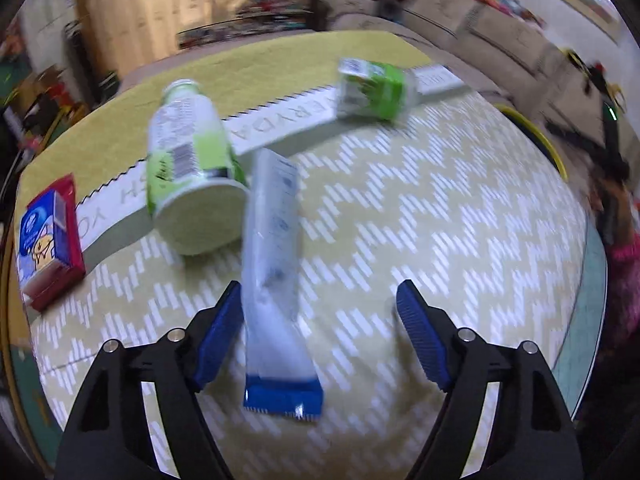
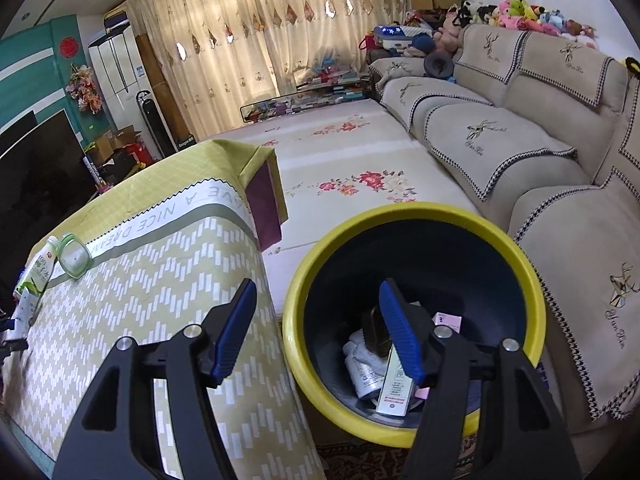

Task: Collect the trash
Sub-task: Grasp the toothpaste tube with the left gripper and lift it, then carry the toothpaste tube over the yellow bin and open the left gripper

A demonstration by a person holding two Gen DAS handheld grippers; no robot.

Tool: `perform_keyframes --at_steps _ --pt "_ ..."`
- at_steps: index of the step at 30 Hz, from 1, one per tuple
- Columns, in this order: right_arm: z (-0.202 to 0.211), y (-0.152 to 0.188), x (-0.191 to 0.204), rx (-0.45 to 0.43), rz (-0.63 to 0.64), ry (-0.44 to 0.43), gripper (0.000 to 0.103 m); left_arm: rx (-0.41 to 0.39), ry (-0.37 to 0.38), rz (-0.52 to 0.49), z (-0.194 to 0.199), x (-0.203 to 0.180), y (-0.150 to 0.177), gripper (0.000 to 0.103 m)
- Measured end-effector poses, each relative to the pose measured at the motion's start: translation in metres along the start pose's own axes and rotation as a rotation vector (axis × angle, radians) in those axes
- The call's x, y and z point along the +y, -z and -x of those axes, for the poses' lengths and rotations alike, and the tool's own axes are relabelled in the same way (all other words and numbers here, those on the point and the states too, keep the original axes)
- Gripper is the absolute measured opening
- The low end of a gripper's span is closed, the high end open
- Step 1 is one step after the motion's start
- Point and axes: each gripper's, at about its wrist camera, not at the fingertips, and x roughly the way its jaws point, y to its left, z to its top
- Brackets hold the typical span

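On the desk [image 1: 440, 200], a long plastic wrapper [image 1: 276, 280] lies between the left gripper [image 1: 320, 336] fingers, which stand wide, not yet pinching it. Farther right, the right gripper [image 2: 318, 328] hangs half-open and empty over the yellow bin [image 2: 416, 212], likely ready to drop trash.

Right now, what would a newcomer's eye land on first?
The long clear plastic wrapper with a blue end, lying on the zigzag tablecloth between the left gripper's open jaws. Beside the table, the yellow-rimmed dark bin already holding trash, under the right gripper.
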Motion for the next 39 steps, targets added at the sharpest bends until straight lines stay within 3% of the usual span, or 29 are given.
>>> perform_keyframes --at_steps 4,7,9,10,11,14,19,26,31,39 --pt "0.004 0.0 -0.003 -0.002 0.007 0.002 0.061 -0.014 -0.055 0.058 -0.005 0.01 -0.008 0.078" --pt "0.009 0.001 -0.008 -0.004 0.008 0.011 0.061 -0.005 -0.104 0.042 -0.005 0.006 -0.009 0.064" --pt "0.012 0.001 -0.013 -0.009 -0.003 0.013 0.061 -0.005 -0.134 0.051 -0.003 0.004 -0.009 0.036" --pt "0.013 0.001 -0.015 -0.011 -0.008 0.012 0.061 -0.004 -0.138 0.073 0.0 0.004 -0.008 0.028" --pt "0.014 0.0 -0.016 -0.012 -0.012 0.01 0.061 -0.004 -0.125 0.093 0.001 0.004 -0.008 0.014" --pt "0.017 -0.001 -0.018 -0.018 -0.013 0.002 0.061 -0.015 -0.103 0.141 0.004 0.0 -0.005 0.014" --pt "0.028 -0.001 -0.02 -0.036 -0.016 -0.005 0.061 -0.055 -0.081 0.072 0.014 -0.052 -0.012 0.013" --pt "0.053 0.006 -0.041 -0.066 -0.044 0.017 0.061 -0.097 0.041 -0.119 0.01 -0.164 -0.061 0.014" --pt "0.072 0.017 -0.071 -0.079 -0.065 0.089 0.062 -0.108 0.142 -0.275 -0.01 -0.254 -0.108 0.014" --pt "0.084 0.033 -0.133 -0.058 -0.156 0.164 0.062 -0.071 0.251 -0.393 -0.062 -0.368 -0.164 0.014"
